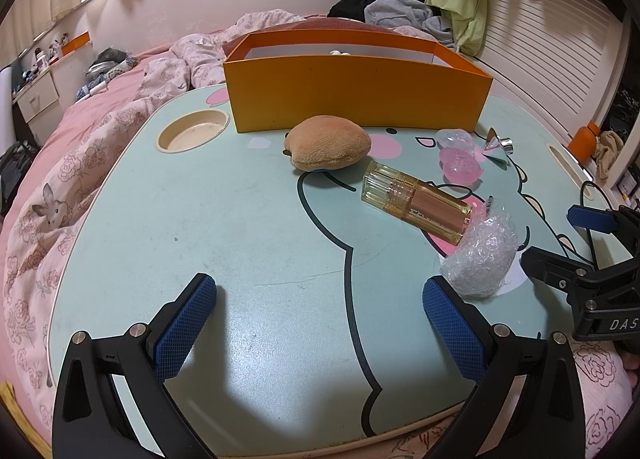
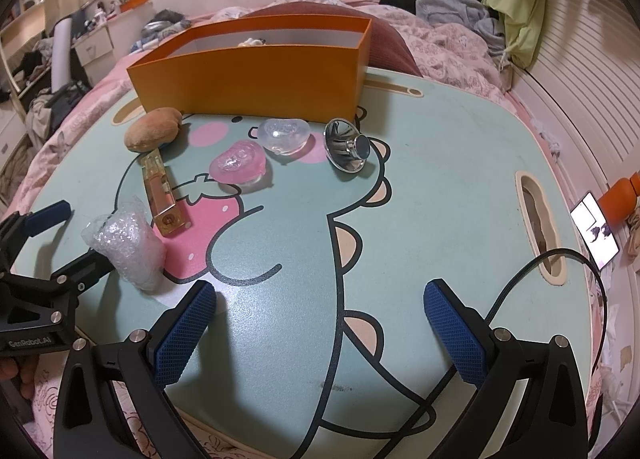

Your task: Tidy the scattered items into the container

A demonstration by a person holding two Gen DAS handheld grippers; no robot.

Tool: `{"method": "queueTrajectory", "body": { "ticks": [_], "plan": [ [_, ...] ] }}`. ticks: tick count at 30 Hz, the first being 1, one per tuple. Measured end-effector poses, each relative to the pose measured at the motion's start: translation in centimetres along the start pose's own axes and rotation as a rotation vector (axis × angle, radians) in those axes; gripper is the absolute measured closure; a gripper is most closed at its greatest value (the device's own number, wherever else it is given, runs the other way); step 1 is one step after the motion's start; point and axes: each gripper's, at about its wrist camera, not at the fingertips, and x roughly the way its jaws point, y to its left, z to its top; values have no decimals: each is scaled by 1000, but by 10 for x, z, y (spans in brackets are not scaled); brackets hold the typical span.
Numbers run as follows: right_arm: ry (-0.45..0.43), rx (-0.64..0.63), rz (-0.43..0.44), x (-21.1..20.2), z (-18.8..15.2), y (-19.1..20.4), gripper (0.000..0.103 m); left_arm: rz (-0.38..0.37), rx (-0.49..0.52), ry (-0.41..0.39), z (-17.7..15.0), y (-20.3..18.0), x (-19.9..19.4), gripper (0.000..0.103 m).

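Left tool [image 1: 320, 317] & right tool [image 2: 320, 317]: both released, nothing gripped, over near worktop [image 2: 440, 179]. Loose items, 6: 1 bubble-wrap wad [image 2: 128, 249], 1 perfume bottle [image 2: 164, 195], 1 pink jelly piece [image 2: 238, 165], 1 clear jelly piece [image 2: 285, 135], 1 metal funnel [image 2: 348, 147], 1 plush toy [image 2: 153, 134]. 1 orange box [image 2: 256, 79] far side.

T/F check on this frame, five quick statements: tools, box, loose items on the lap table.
1. Both tools are open and empty. True: left tool, right tool.
2. The plush toy is inside the orange box. False: it lies on the table in front of the box.
3. The perfume bottle lies on its side. True.
4. The bubble wrap bundle sits beside the metal funnel. False: they are far apart; the bundle is next to the bottle.
5. The orange box is empty. False: something pale shows inside.
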Motion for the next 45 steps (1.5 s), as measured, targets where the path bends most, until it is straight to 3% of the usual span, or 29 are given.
{"method": "queueTrajectory", "body": {
  "ticks": [8, 10, 13, 16, 18, 21, 25, 28, 29, 30, 39, 42, 45],
  "plan": [
    [-16, 22, -11, -1, -1, -4, 0, -1, -1, 1, 0, 1, 1, 0],
    [-31, 43, 23, -5, -1, -10, 0, -4, -4, 2, 0, 1, 0, 0],
    [-104, 119, 132, -22, 1, -31, 16, -6, -6, 3, 1, 2, 1, 0],
    [-167, 139, 99, -33, 13, -44, 18, -8, -7, 2, 2, 3, 1, 0],
    [-174, 102, 91, -32, 27, -47, 30, -8, -7, 1, 2, 3, 1, 0],
    [-154, 51, 148, -23, 44, -42, 42, -8, -7, 1, 1, 3, 1, 0],
    [-113, 20, 115, 3, 61, -32, 45, -8, -7, 1, 1, 3, 1, 0],
    [-83, -26, 55, 24, 70, -24, 61, -8, -6, 0, 1, 2, 1, 0],
    [-63, -35, 38, 31, 72, -22, 73, -8, -6, 0, 1, 3, 1, 0],
    [-51, -34, 45, 36, 73, -22, 75, -8, -6, 0, 1, 2, 1, 0],
    [-153, 50, 105, -4, 42, -37, 75, -11, -2, 6, 1, 1, -1, 0],
    [-189, 104, 116, -21, 24, -46, 75, -80, -2, -2, 2, -2, -9, 0],
    [-248, 136, 81, -33, 11, -53, 75, -118, -6, -59, 7, -7, -29, 0]
  ]
}}
